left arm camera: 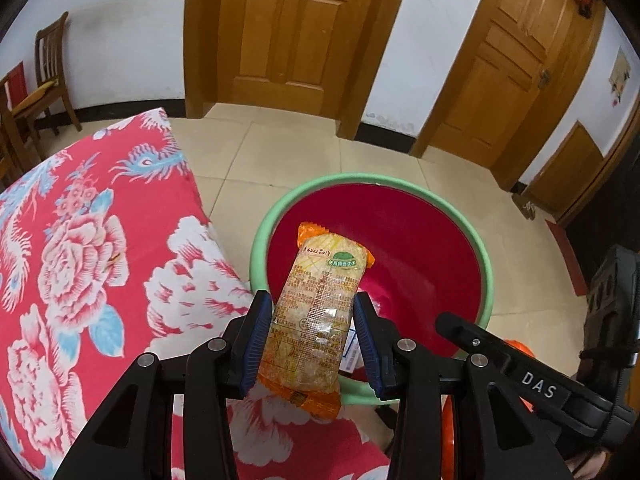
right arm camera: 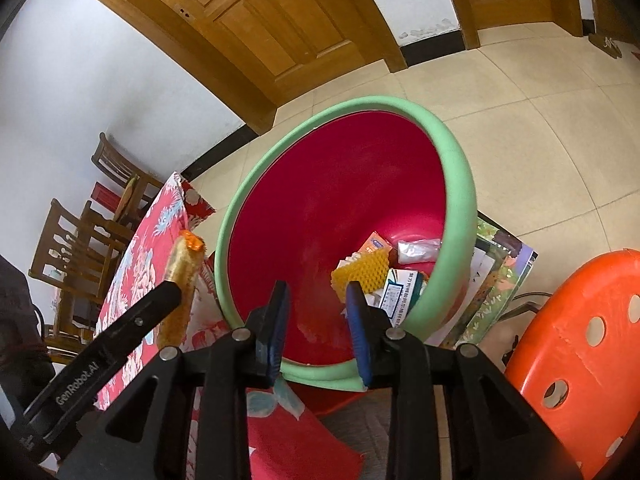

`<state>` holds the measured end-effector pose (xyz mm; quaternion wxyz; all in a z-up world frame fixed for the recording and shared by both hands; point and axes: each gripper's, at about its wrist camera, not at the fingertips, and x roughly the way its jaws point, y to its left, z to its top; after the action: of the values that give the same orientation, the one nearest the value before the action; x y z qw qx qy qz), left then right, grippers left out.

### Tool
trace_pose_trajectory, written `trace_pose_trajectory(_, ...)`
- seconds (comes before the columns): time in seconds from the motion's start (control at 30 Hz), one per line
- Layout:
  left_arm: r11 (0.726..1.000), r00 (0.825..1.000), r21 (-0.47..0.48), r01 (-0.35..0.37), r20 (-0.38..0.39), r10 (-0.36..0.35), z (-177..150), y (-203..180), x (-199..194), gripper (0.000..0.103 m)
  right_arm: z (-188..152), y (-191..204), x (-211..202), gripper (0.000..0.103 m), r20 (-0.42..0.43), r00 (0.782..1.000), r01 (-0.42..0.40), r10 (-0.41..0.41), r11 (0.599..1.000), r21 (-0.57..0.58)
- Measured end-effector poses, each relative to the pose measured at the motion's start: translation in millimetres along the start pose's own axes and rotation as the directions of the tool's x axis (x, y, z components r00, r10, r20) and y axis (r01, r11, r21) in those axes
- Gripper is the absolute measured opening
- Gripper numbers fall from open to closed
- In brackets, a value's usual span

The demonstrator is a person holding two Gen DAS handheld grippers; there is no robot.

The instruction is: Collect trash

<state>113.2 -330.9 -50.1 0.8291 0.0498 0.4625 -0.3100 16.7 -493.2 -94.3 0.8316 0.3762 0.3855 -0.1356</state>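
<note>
Left claw [left arm camera: 312, 334] tilted down w/ snack pack [left arm camera: 320, 304] clamped over basin [left arm camera: 486, 272]; right claw [right arm camera: 318, 322] empty, narrow.

We see a glossy crinkled plastic snack wrapper [left arm camera: 320, 312], a smooth shiny plastic basin [left arm camera: 400, 240] with a matt green rim, floral cloth [left arm camera: 100, 260], varnished wooden doors [left arm camera: 288, 36].

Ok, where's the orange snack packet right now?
The orange snack packet is clamped in the left hand-held gripper, above the near rim of the green-rimmed red basin, beside the floral-covered table.
</note>
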Motion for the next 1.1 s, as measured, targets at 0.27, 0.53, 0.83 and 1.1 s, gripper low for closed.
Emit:
trace_pose_trajectory(0.27,1.000,1.000,-0.003,-0.011,-0.003,0.011,1,4,1,0.050,-1,0,-2,0.038,0.002,1.000,-0.002,0.002,1.000,-0.001)
trace_pose_trajectory(0.53,0.999,0.999,-0.036,-0.038,0.018,0.038,-6,15,-16,0.054,-5,14,-9,0.047,0.012,1.000,-0.009,0.010,1.000,-0.022)
trace_pose_trajectory(0.83,0.990,0.993,-0.098,-0.104,0.051,0.110,-17,39,-45,0.059,-16,41,-21,0.054,0.021,0.999,-0.025,0.027,0.997,-0.077)
trace_pose_trajectory(1.1,0.974,0.978,-0.143,-0.175,0.089,0.189,-29,63,-77,0.064,-32,73,-28,0.056,0.012,0.998,-0.055,0.058,0.988,-0.147)
